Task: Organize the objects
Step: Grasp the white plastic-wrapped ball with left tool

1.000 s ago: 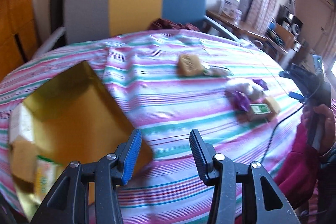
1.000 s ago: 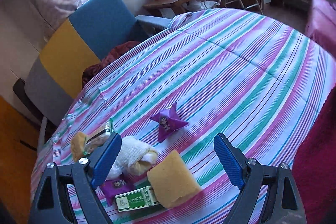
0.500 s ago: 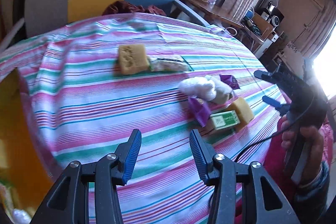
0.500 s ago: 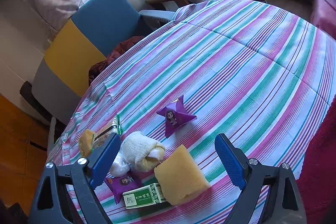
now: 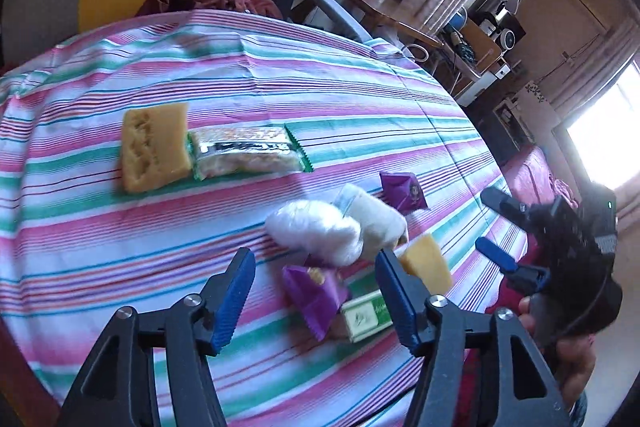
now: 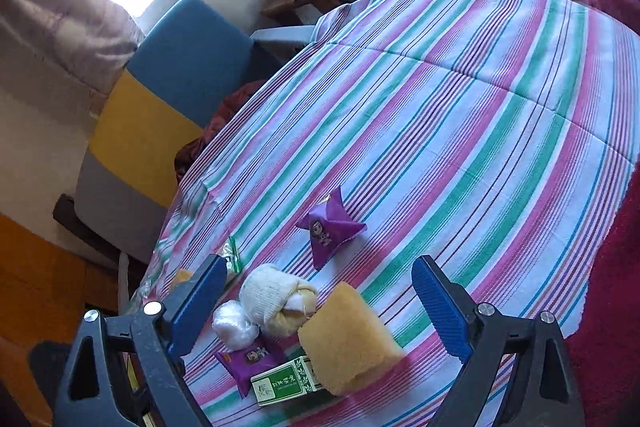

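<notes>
Snacks lie clustered on the striped tablecloth (image 5: 120, 227). A purple packet (image 5: 312, 291), a green-and-white box (image 5: 366, 315), a white plastic ball (image 5: 312, 231), a cream roll (image 5: 376, 223) and a yellow sponge cake (image 5: 426, 263) sit just beyond my open, empty left gripper (image 5: 316, 291). A second purple packet (image 5: 404, 189) lies further back. My right gripper (image 6: 316, 307) is open and empty above the same pile: sponge cake (image 6: 348, 339), box (image 6: 286, 381), roll (image 6: 276, 295), purple pyramid packet (image 6: 328, 233). The right gripper also shows in the left wrist view (image 5: 496, 227).
A yellow cracker block (image 5: 154, 147) and a green-edged biscuit pack (image 5: 246, 151) lie at the table's far left. A blue, yellow and grey chair (image 6: 160, 99) stands behind the table. A wooden desk (image 5: 384, 15) with boxes stands by the window.
My left gripper has swung right, away from the gold box, and come down close to the snack pile. The right gripper has hardly moved; both stay open.
</notes>
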### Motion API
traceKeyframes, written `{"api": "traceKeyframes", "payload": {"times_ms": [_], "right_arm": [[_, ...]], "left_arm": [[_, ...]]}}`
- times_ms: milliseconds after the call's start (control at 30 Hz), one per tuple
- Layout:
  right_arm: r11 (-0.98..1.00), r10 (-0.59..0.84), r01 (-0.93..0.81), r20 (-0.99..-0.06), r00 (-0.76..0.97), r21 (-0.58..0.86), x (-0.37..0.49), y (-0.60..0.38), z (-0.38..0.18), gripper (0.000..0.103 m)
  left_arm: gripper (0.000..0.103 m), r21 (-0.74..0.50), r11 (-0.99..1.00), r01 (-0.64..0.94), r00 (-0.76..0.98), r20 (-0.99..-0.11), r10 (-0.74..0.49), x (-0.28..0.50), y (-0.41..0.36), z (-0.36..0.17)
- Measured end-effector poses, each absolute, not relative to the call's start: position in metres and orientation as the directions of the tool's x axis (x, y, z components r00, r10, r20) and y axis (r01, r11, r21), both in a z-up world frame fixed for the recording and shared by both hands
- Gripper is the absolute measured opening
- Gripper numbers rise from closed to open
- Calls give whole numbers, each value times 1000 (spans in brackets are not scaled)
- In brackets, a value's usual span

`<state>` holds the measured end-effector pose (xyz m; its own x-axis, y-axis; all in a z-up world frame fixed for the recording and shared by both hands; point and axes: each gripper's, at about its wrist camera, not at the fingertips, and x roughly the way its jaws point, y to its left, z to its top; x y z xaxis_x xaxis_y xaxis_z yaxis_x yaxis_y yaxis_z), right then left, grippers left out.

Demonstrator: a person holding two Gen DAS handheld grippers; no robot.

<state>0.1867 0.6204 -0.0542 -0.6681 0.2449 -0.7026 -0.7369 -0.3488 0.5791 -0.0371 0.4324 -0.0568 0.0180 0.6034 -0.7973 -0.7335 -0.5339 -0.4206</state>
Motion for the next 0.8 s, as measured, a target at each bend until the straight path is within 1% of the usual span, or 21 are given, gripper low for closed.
{"api": "traceKeyframes", "payload": {"times_ms": [67,233,333,367,400,433,633,800], "right_arm": [[-360,229,-732,-706,-670,578,183,619,-56,94],[-369,200,-725,-712,-673,582,178,620,-61,95],[-372,187,-722,-714,-674,584,176,620,-63,95],[-373,184,-721,-714,-675,585,175,621,-64,95],[-371,183,-721,-715,-675,585,175,621,-64,95],[-368,185,-723,-716,-673,585,175,622,-64,95],[-367,185,-724,-717,-672,584,175,623,-65,95],[-364,182,-727,-721,-668,582,174,623,-66,95]], "left_arm": [[68,-453,-537,-711,65,-803,592,-46,447,-66],[68,-498,-603,-623,153,-834,531,-68,473,-96],[68,-482,-614,-625,176,-853,491,-71,486,-110],[60,-471,-613,-635,175,-860,479,-70,489,-115],[45,-461,-609,-645,172,-864,472,-68,489,-118],[38,-450,-606,-657,164,-869,467,-66,489,-120],[37,-404,-605,-686,65,-863,502,-70,455,-115],[36,-346,-609,-713,-9,-865,502,-66,408,-113]]}}
